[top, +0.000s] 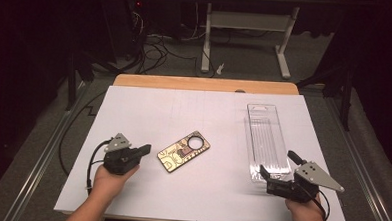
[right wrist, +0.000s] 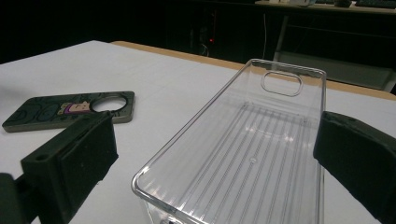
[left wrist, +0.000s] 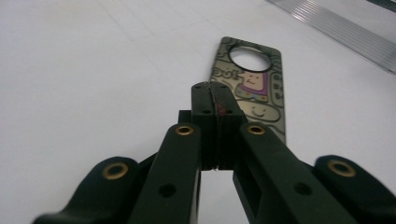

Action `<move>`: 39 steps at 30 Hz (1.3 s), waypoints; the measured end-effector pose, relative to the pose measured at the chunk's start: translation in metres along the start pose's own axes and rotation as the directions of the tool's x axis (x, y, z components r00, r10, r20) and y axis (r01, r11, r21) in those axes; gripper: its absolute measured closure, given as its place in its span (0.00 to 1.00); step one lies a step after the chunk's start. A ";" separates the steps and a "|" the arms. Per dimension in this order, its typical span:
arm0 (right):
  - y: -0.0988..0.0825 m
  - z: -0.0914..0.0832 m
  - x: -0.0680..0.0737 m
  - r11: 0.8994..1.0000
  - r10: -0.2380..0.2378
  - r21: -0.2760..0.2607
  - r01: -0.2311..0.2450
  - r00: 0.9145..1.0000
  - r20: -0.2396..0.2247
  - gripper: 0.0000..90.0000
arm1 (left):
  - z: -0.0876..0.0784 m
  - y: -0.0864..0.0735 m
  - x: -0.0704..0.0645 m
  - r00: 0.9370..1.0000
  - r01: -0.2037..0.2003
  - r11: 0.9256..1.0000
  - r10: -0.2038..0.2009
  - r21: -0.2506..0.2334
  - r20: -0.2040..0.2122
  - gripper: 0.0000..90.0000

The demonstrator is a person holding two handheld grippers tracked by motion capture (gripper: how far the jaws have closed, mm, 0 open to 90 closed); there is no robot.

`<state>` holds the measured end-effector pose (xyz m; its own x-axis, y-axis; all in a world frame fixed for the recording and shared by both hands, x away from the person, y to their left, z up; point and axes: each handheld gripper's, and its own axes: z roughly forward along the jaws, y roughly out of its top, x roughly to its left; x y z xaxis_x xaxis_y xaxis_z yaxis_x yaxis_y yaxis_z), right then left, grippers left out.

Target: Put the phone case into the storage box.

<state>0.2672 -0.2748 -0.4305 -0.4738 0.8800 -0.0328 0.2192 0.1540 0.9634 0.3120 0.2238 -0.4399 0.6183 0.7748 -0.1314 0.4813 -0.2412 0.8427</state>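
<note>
A phone case (top: 183,151) with a cartoon print and a round camera hole lies flat on the white sheet, left of the middle. My left gripper (top: 146,149) is shut with nothing between its jaws, and its tips point at the case's near end from the left. In the left gripper view the closed tips (left wrist: 215,93) sit just in front of the case (left wrist: 270,100). A clear plastic tray (top: 266,141) lies to the right. My right gripper (top: 280,165) is open, one jaw on each side of the tray's near end (right wrist: 205,121), not pressing on it.
The white sheet (top: 204,111) covers a wooden table whose far edge (top: 205,84) shows behind it. Metal rails run along both sides. Beyond the table stand a desk frame (top: 247,37) and loose cables on the floor. The phone case (right wrist: 51,112) lies left of the tray.
</note>
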 end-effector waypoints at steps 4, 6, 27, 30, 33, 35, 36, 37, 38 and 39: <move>0.000 -0.001 0.000 1.000 -0.002 -0.004 0.002 1.000 -0.001 0.00 | -0.012 -0.006 0.010 1.000 0.002 0.999 -0.003 -0.035 -0.026 1.00; 0.001 -0.002 0.000 1.000 -0.004 -0.008 0.004 1.000 0.000 0.00 | -0.020 -0.012 0.014 0.999 -0.009 0.998 0.006 -0.066 -0.043 0.99; 0.002 -0.002 0.003 1.000 -0.004 -0.012 0.003 1.000 -0.005 0.00 | -0.034 -0.018 0.018 0.998 -0.032 0.995 0.026 -0.097 -0.061 0.55; 0.002 -0.002 0.004 1.000 -0.005 -0.013 0.005 1.000 -0.006 0.00 | -0.033 -0.018 0.019 0.997 -0.031 0.995 0.024 -0.096 -0.067 0.45; 0.002 -0.002 0.004 1.000 -0.003 -0.013 0.003 1.000 -0.007 0.00 | -0.032 -0.019 0.019 0.997 -0.038 0.996 0.033 -0.074 -0.071 0.41; 0.001 -0.002 0.004 1.000 0.001 -0.012 -0.001 1.000 -0.009 0.00 | -0.032 -0.019 0.019 0.998 -0.021 0.996 0.016 -0.089 -0.055 0.33; 0.001 -0.002 0.004 1.000 0.001 -0.012 -0.001 1.000 -0.009 0.00 | -0.032 -0.019 0.019 0.998 -0.021 0.996 0.016 -0.089 -0.055 0.30; 0.001 -0.001 0.004 1.000 0.002 -0.011 -0.002 1.000 -0.009 0.00 | -0.032 -0.018 0.019 0.998 -0.019 0.996 0.014 -0.090 -0.054 0.30; 0.001 -0.001 0.004 1.000 0.003 -0.010 -0.003 1.000 -0.008 0.00 | -0.032 -0.019 0.019 0.999 -0.019 0.996 0.014 -0.089 -0.053 0.28; 0.001 -0.001 0.003 1.000 0.003 -0.009 -0.003 1.000 -0.008 0.00 | -0.031 -0.018 0.019 0.998 -0.018 0.996 0.013 -0.088 -0.056 0.26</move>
<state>0.2649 -0.2721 -0.4296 -0.4804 0.8766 -0.0278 0.2126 0.1472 0.9660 0.2953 0.2608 -0.4416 0.5890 0.8030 -0.0915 0.4138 -0.2024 0.8876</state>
